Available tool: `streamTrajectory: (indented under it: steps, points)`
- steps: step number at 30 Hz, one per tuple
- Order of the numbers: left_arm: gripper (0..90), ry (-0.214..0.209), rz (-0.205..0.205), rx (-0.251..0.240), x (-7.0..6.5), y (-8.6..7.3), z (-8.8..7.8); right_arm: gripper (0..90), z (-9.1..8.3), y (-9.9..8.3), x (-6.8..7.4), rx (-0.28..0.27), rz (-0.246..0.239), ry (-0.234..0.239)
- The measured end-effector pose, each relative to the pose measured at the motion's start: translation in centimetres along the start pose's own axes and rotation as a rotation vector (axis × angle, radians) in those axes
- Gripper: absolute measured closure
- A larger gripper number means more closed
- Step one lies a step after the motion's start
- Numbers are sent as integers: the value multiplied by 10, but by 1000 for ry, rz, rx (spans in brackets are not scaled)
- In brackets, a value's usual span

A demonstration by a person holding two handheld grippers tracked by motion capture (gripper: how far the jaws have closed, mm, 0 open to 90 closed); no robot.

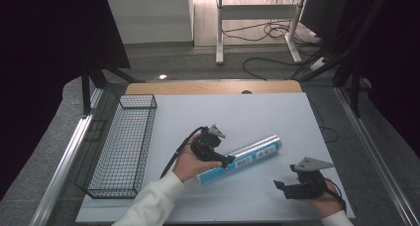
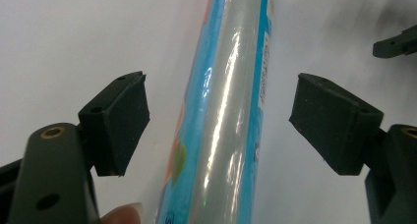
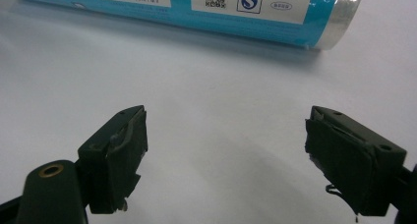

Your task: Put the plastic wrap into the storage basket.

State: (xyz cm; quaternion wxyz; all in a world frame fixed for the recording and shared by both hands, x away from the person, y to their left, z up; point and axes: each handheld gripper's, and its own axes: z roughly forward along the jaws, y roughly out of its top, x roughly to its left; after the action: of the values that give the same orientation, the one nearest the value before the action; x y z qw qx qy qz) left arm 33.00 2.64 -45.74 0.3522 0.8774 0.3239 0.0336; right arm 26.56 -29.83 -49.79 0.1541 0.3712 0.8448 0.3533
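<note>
The roll (image 1: 241,159) lies ungrasped between the left gripper's (image 2: 219,123) spread jaws — right gripper (image 3: 226,155) apart too, 0 in basket (image 1: 121,151).

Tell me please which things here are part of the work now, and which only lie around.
In the work:
- blue and clear wrapped roll, lying on the white table mat
- left gripper, open, jaws on both sides of the roll
- right gripper, open, near the roll's end

Only around:
- wire basket, apart at the left
- cables on the floor
</note>
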Motion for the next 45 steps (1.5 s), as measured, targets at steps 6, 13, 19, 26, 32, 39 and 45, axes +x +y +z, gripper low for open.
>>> streamTrajectory:
  steps: [6,13,19,26,32,39,45]
  points:
    - [232,-27,9,27,-1,9,15,165,0,0,-1,2,3,-2]
    - [235,-57,26,63,-1,19,31,165,0,0,-1,6,-1,-2]
    - [239,-84,36,122,0,27,49,165,0,0,-3,5,10,-8]
    - [246,-88,55,193,0,33,64,165,2,-1,-4,12,13,-8]
    - [251,-70,80,283,-1,38,77,165,2,-2,-5,17,13,-9]
    - [287,-54,91,368,-2,40,90,165,4,-3,-5,21,15,-3]
    - [304,-44,111,380,-6,42,90,165,4,-3,-6,24,14,-7]
